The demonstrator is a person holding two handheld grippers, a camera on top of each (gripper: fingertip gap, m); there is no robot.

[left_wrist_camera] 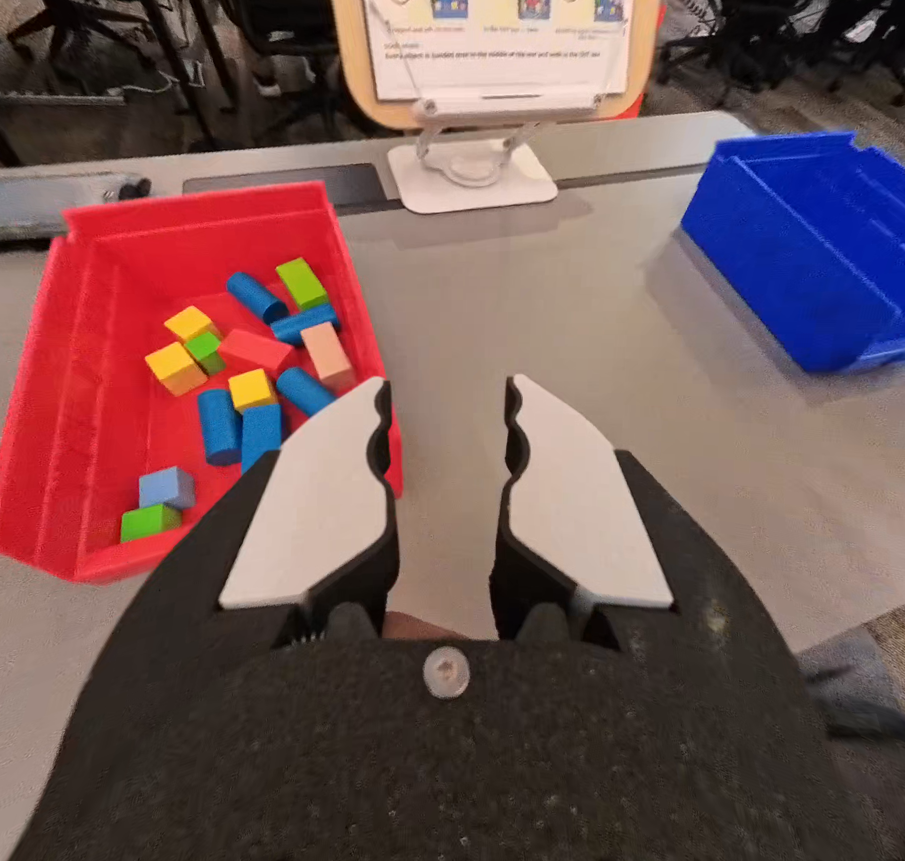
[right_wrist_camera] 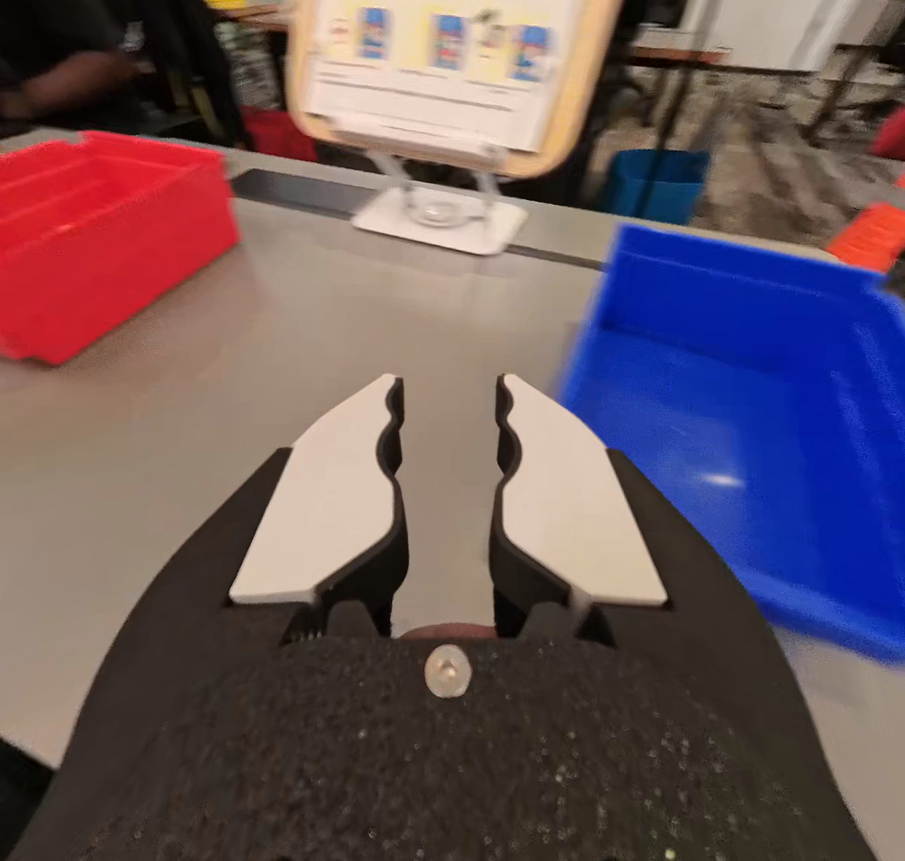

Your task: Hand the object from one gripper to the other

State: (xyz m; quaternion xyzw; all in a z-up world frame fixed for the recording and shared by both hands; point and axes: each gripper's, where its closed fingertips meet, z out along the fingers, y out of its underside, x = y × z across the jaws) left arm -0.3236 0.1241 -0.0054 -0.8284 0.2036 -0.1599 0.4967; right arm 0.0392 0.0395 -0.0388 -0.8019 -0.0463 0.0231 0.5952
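table (left_wrist_camera: 489,328) grey | red bin (left_wrist_camera: 88,396) holds the blocks, none picked yet | blue bin (right_wrist_camera: 734,445) | left claw (left_wrist_camera: 446,387) released, empty | right claw (right_wrist_camera: 449,383) released, empty | risk: crowded blocks, neighbours may jam a pinch | tan block (left_wrist_camera: 327,356) long axis runs away from camera

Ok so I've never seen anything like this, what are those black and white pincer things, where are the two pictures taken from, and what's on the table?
They are two hand-held grippers, each worked by a person, with a camera on each that looks along its two fingers. One picture comes from the left gripper, the other from the right gripper. Both are open and hold nothing. On the grey table a red bin holds coloured wooden blocks. A blue bin shows no contents. A tablet on a white stand stands at the table's far edge. The right picture is blurred.
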